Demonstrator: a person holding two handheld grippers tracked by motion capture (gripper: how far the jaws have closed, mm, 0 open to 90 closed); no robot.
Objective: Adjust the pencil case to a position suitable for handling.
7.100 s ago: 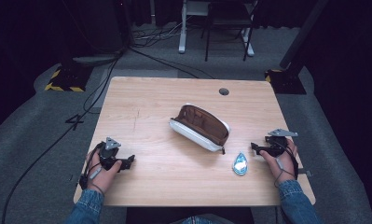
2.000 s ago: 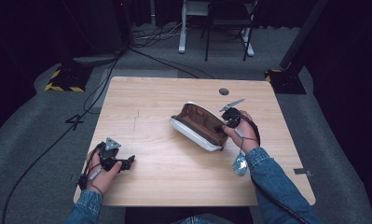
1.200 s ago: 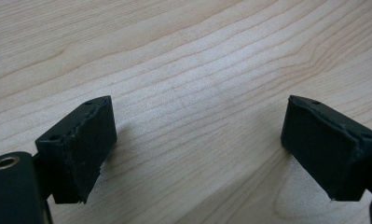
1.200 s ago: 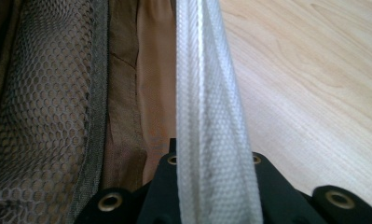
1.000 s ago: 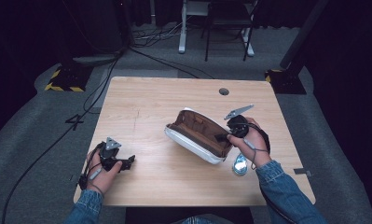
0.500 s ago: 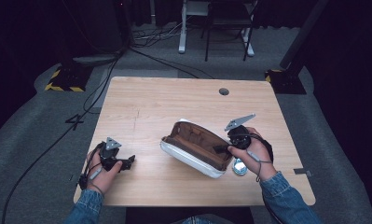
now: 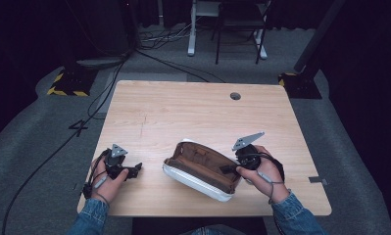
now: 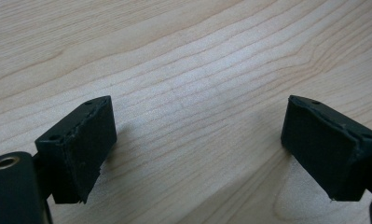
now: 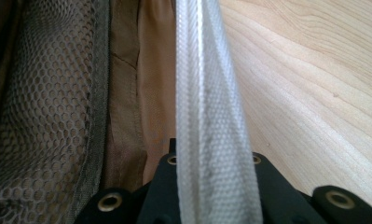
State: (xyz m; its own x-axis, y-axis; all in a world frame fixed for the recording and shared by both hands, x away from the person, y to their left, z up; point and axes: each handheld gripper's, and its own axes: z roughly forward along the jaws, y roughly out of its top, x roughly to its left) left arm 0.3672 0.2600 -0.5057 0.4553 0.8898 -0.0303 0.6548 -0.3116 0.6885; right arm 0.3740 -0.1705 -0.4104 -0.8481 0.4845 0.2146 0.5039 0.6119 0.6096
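Bare table (image 7: 193,112) beyond pouch (image 7: 200,169)

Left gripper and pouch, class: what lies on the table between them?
Nothing: in the high view, bare wood table separates the left gripper from the open pouch.

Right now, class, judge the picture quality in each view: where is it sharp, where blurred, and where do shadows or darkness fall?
High view: the table is evenly lit, the surrounding floor falls into darkness. Left gripper view: wood grain sharp, soft shadows under the open black fingers. Right gripper view: the pouch's white rim sits very close and slightly soft, and the brown mesh lining darkens toward the left edge.
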